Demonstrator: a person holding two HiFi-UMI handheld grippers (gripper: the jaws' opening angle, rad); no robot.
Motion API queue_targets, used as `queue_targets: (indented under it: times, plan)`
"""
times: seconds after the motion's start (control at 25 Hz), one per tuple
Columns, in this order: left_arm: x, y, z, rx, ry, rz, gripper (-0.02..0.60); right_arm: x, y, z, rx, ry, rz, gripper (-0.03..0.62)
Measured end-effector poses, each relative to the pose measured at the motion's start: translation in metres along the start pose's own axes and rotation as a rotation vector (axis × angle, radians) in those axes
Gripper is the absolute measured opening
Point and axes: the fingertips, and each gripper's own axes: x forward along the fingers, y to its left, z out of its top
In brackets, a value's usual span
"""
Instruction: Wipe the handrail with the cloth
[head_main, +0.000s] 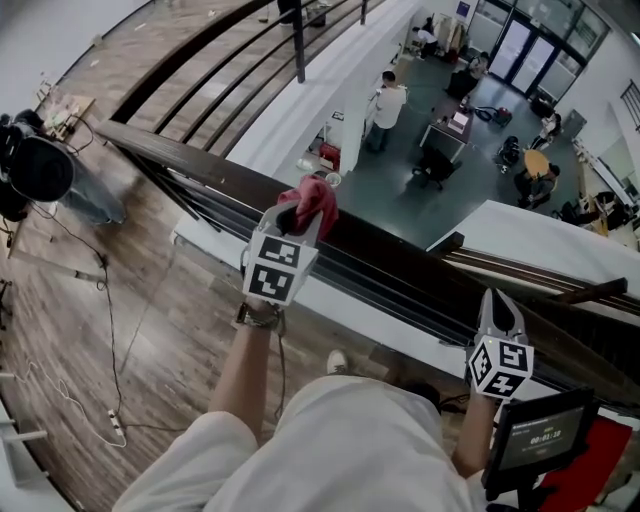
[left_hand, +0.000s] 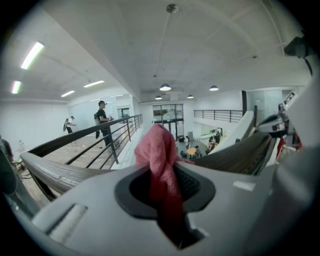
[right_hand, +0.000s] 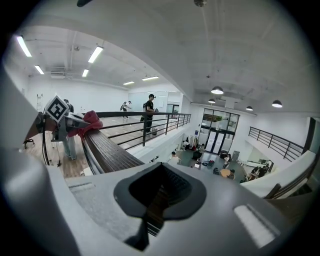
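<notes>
The left gripper (head_main: 303, 218) is clamping a rumpled pinkish-red cloth (head_main: 312, 200) between its jaws. In the left gripper view the fabric (left_hand: 161, 150) is filling the narrow slot of the gripper (left_hand: 169, 200) and bunching out ahead of the tips. That bunch is pressing down on the top of the dark, grooved wooden handrail (head_main: 195, 160), which is running directly under and ahead of this gripper. The right gripper view confirms it, showing the cloth (right_hand: 91, 120) sitting on the rail's (right_hand: 107, 152) upper face at the far gripper (right_hand: 70, 123).

The right gripper (head_main: 496, 300) is hanging on the person's side of the railing, well apart from the cloth. Its jaws (right_hand: 149, 210) are drawn together with nothing between them, and only the rail is showing through the slit.

Judging from this, the wiping stroke itself is under way, or just starting, with contact already made. The next move is probably calling for a slide of the left gripper along the rail, keeping steady downward pressure so the cloth is rubbing the wood, not skipping, and keeping the grip firm so the fabric is not dragging free.
</notes>
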Motion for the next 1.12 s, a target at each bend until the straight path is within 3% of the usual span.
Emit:
queue_targets:
  times: [0.2, 0.48, 0.8, 1.12]
  plan:
    - [-0.003, 0.032, -0.006, -0.021, 0.008, 0.067, 0.077, -0.001, 0.002, 0.000, -0.002, 0.005, 0.004, 0.003]
    - [-0.003, 0.031, -0.005, 0.016, -0.017, 0.095, 0.075, -0.010, -0.010, -0.005, 0.009, 0.009, -0.003, 0.003]
    - [0.000, -0.018, 0.002, 0.028, -0.014, 0.017, 0.074, -0.021, -0.032, -0.015, 0.021, 0.004, -0.007, 0.003]
    - [0.005, -0.051, 0.004, 0.037, -0.025, 0.040, 0.074, -0.037, -0.058, -0.031, 0.053, -0.010, -0.010, 0.003]
